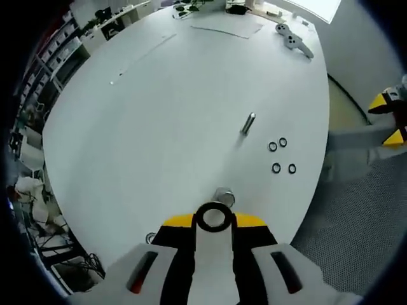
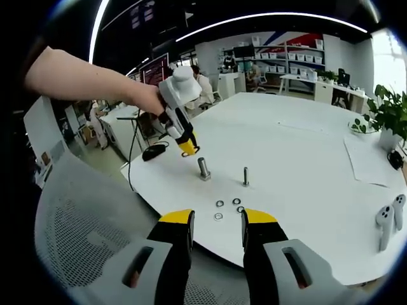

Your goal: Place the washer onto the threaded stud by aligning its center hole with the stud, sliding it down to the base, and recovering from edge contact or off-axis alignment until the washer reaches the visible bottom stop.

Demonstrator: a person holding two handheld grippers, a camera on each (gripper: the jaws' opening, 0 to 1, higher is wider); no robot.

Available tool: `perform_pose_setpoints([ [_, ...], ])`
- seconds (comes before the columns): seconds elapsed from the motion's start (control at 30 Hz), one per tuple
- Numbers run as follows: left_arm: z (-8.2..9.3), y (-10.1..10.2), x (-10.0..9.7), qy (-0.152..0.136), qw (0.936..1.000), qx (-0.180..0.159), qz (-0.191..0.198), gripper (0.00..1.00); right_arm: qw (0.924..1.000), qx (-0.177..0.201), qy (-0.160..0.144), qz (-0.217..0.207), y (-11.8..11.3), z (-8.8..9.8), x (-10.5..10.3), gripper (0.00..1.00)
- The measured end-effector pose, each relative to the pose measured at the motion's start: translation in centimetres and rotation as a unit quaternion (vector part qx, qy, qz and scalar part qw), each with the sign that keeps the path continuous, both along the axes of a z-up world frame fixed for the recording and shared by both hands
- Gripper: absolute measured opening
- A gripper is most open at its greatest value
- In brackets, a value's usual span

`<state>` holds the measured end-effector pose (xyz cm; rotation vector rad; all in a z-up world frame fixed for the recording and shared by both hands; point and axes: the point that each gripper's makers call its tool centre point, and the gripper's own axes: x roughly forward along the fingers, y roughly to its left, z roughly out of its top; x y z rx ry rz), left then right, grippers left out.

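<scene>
The left tongs [image 1: 215, 218] pinch a flat black ring-shaped washer [image 1: 213, 216] just above the thick threaded metal stud [image 2: 203, 169] (hex-based) on the smooth white surface [image 1: 159, 127]. The right tongs [image 2: 217, 227] stand parted, empty, near four loose washers [image 2: 227, 208].

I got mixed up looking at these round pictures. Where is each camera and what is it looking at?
Left gripper view: rides the left gripper, looking down on the white table; its jaws hold a washer over a stud.
Right gripper view: rides the right gripper, back from the table edge, looking across it; its open jaws show, and the person's forearm.
Both see: the two studs, the thinner stud, four loose washers.
</scene>
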<state>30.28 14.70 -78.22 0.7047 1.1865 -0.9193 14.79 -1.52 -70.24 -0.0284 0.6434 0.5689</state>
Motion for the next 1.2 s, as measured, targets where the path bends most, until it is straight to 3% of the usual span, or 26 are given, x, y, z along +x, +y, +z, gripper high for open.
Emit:
perform_pose_setpoints([
  [0.4, -0.9, -1.5, -0.5, 0.011, 0.9994, 0.013, -0.031, 0.19, 1.0, 0.004, -0.001, -0.001, 0.0, 0.1, 0.0, 0.32],
  [1.2, -3.8, -1.9, -0.6, 0.028, 0.9971, 0.042, -0.057, 0.19, 1.0, -0.001, 0.004, 0.001, 0.0, -0.2, 0.0, 0.32],
])
